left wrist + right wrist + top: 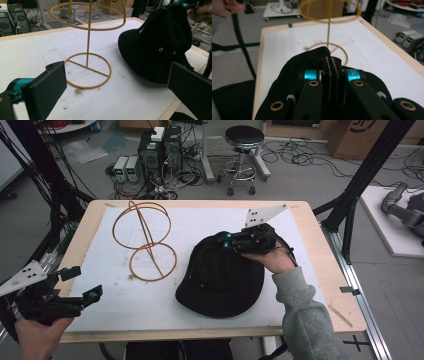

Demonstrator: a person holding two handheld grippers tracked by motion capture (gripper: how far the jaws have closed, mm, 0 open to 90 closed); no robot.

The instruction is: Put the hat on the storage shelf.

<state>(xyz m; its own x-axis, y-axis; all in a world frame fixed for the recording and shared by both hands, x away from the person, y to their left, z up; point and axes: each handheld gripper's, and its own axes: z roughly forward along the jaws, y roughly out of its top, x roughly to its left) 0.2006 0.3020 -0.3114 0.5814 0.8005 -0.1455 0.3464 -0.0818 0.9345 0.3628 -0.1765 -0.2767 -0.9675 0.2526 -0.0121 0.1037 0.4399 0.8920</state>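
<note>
So the wire stand (146, 241) sits on the left half of the mat (200, 220), toward the back, and the hat (220, 277) lies just to its right, closer to the front edge. The mat covers most of the table (80, 227). Behind the table, on the floor, there's a stool (244, 150) and some power boxes (160, 150).
</note>
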